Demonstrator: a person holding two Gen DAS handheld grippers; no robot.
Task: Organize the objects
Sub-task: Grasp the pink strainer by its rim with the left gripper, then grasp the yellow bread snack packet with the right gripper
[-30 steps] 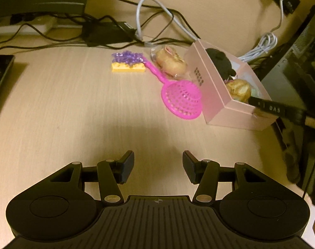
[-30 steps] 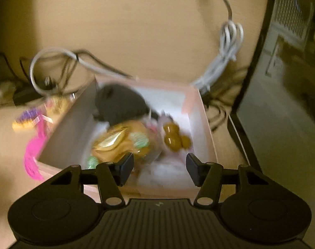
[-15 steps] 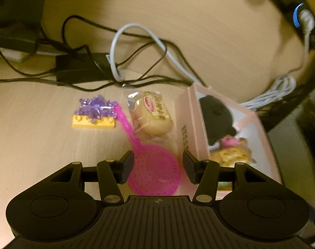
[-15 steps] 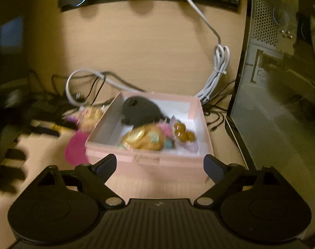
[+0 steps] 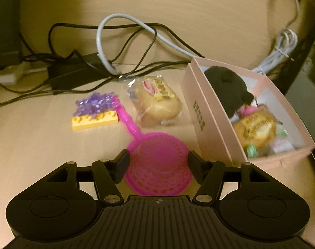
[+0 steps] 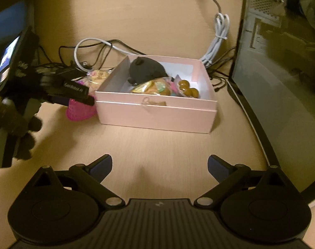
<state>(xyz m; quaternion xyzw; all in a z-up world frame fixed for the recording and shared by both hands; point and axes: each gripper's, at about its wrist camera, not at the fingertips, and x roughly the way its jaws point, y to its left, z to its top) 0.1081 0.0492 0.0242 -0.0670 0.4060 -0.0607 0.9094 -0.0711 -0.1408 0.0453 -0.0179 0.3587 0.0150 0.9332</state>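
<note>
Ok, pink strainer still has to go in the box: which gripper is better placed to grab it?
Left. The left gripper already brackets the pink strainer, its jaws opening with the bowl between them. The right gripper hangs over bare table in front of the pink box, jaws opening on nothing.

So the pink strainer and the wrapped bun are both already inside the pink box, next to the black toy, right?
Not quite. The black toy is inside the box, but the strainer and the wrapped bun lie on the desk beside it, outside its wall. The left wrist view shows this plainly.
</note>
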